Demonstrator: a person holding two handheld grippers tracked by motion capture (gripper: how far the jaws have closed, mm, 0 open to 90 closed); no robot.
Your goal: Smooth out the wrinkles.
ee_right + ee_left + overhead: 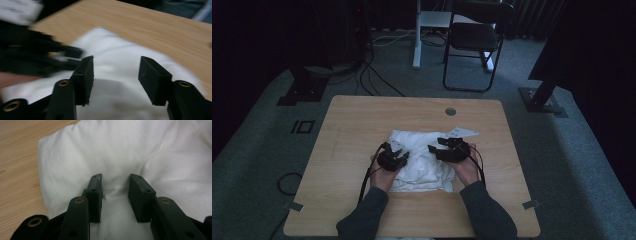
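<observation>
Two grippers sit over one white cloth, the landmark for every place below. It lies bunched and partly folded on the near half of the wooden table, roughly mid-width, its near edge toward the person.

Nearest: both forearms in dark sleeves come in over the near table edge, hands on the cloth's near half.

Left gripper: over the cloth's left part, low. In the left gripper view the jaws stand partly apart with a raised ridge of cloth running up between them. The pads look close to that ridge, but I cannot tell whether they press it; I note no firm pinch. Judgement: it is set there to pin or gather this side while the other hand works.

Right gripper: over the cloth's right part, tips turned inward toward the left one, grey plate on its far side. The right gripper view is motion-blurred; its jaws stand wide, with cloth lying below them and nothing between the pads. So this one is open and free of the fabric. Judgement: it reads as released, and would need a fresh hold on an edge before any further fold.

Beyond the cloth: bare tabletop, then a round grommet hole near the far edge. Further still, a black chair and floor cables, well apart from the work.
</observation>
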